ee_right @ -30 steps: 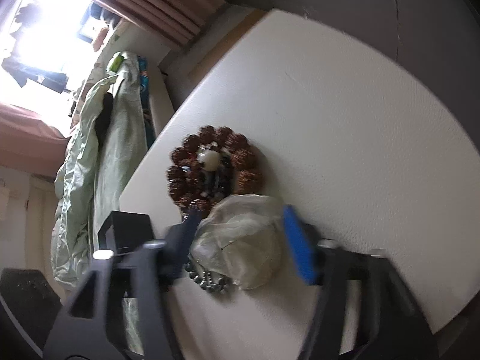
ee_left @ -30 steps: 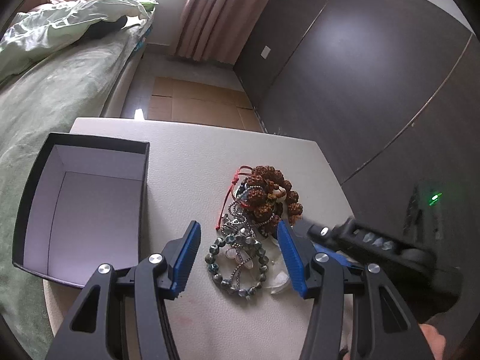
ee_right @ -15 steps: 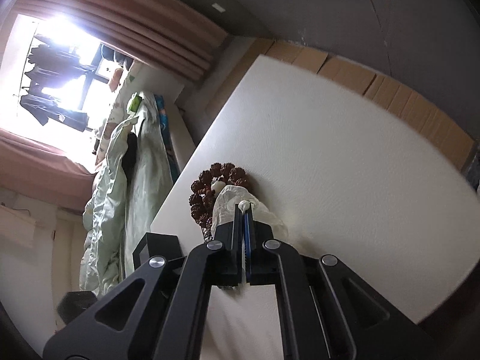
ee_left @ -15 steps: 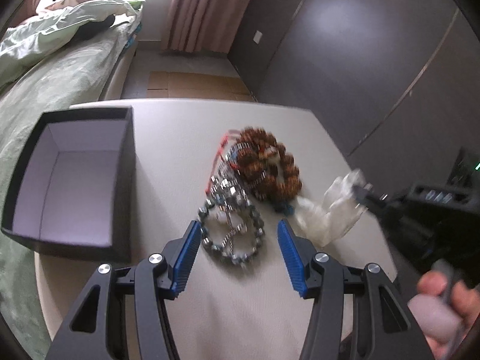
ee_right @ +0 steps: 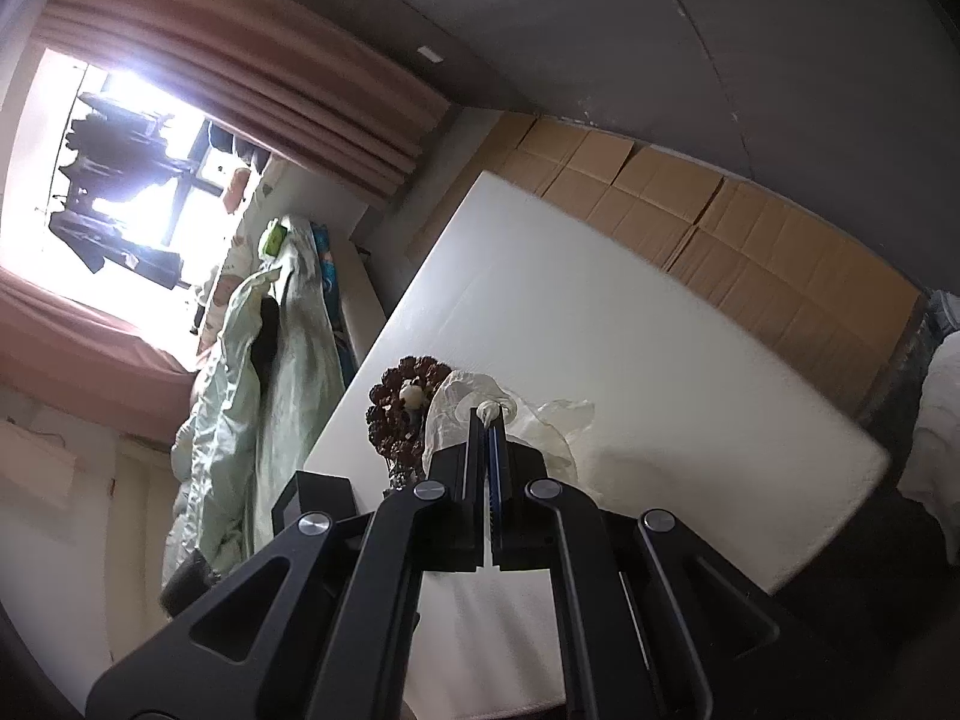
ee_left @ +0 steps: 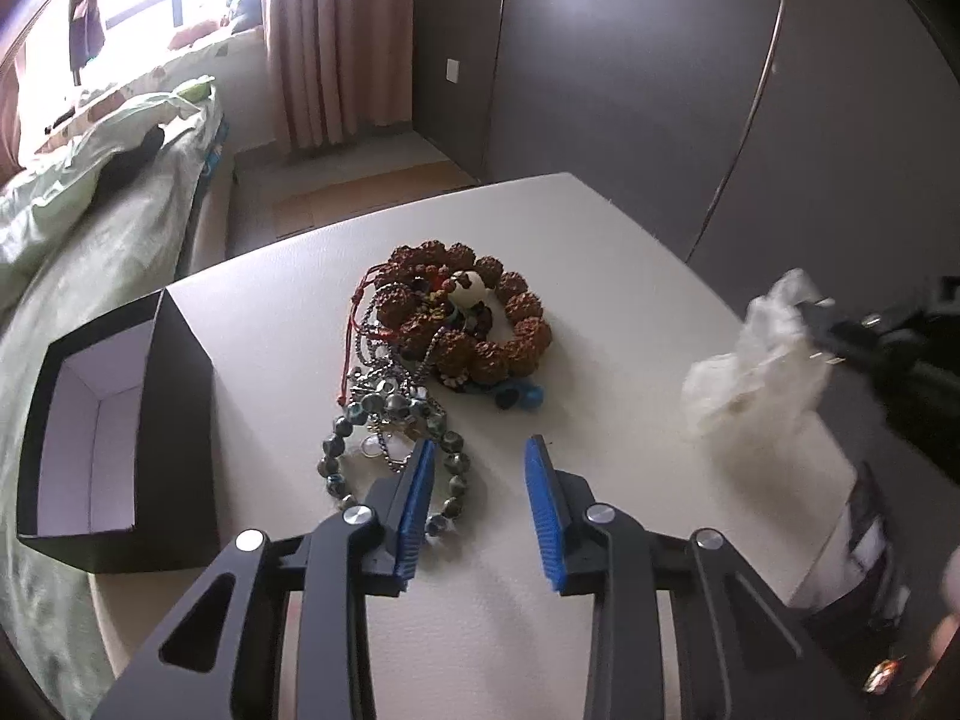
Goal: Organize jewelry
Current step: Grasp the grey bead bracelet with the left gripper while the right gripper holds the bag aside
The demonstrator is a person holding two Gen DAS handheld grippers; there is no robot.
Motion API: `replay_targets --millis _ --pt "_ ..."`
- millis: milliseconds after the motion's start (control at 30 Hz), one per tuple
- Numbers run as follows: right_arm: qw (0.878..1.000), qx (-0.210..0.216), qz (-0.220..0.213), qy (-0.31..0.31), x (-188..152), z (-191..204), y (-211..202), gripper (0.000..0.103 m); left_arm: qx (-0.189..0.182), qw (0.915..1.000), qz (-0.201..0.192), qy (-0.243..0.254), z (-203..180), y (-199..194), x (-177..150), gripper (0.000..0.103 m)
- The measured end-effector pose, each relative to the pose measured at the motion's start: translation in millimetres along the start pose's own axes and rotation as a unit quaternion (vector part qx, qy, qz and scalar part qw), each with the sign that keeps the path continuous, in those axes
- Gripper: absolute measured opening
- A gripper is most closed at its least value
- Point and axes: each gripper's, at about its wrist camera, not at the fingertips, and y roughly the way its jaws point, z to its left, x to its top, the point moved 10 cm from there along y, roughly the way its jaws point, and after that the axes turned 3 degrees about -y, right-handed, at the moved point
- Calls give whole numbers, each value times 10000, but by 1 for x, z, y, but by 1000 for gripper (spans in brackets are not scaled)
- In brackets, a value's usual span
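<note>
Bag's off the pile, box empty, sorting not yet begun!

The right gripper [ee_right: 487,420] has its fingers clamped together on the crumpled plastic bag [ee_left: 756,360], holding it up off the worktop [ee_left: 600,252], well apart from the jewelry. The left gripper [ee_left: 477,474] hovers with fingers apart just over the near edge of the heap: a brown bead bracelet [ee_left: 480,312], a grey-green bead bracelet [ee_left: 390,444] and tangled chains lie touching mid-worktop. The black box [ee_left: 120,420] sits open at the left, nothing visible inside. By my read, every piece is yet to go in.
</note>
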Motion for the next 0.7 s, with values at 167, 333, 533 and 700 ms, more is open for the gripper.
replay_targets --millis 167,333,533,700 --pt "10000 45 -29 44 2 -11 -14 3 161 9995 236 146 1 14 -13 24" --pt "10000 72 -49 25 1 -14 -22 3 293 9982 322 420 -5 25 -16 24" --pt "10000 -5 -29 -83 -5 -9 -19 3 367 9976 377 458 -3 30 -13 8" --pt "9996 -59 -14 -290 -9 1 -14 3 139 9991 284 296 -2 17 -10 7"
